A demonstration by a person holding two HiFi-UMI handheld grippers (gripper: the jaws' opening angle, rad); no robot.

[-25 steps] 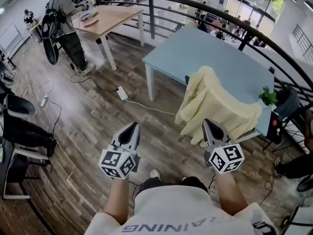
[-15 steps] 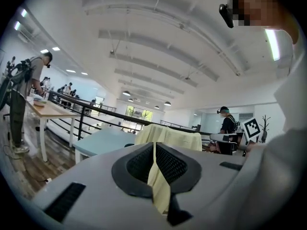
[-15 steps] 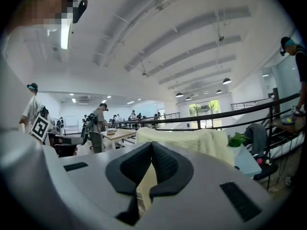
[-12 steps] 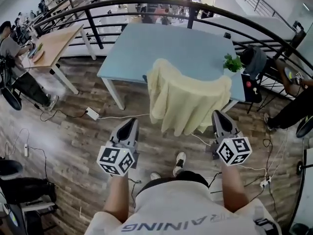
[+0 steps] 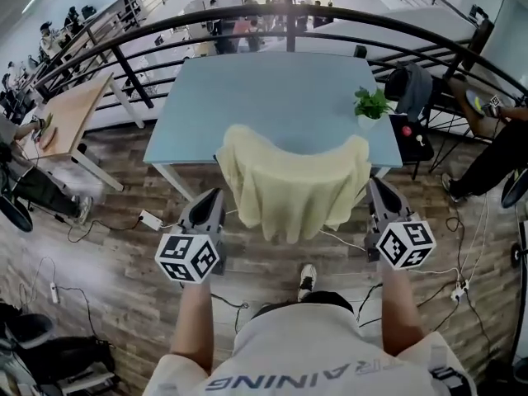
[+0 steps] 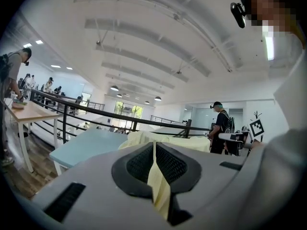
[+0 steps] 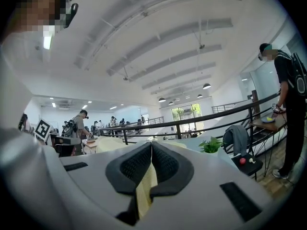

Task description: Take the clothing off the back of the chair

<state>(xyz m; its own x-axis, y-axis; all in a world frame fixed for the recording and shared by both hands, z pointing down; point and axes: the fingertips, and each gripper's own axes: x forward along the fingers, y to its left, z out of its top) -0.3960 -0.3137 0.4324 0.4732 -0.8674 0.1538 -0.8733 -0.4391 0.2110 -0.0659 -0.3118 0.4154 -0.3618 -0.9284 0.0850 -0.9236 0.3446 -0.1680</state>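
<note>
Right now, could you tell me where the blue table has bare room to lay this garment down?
The blue table is bare across its left and middle, from the yellow garment at the near edge back to the black railing. The right end is crowded: the potted plant stands there, with a dark jacket just past the edge.

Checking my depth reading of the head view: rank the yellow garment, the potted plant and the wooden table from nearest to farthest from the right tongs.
1. The yellow garment, pinched in the right tongs, spreading leftward.
2. The potted plant, ahead on the blue table.
3. The wooden table, far left.
</note>
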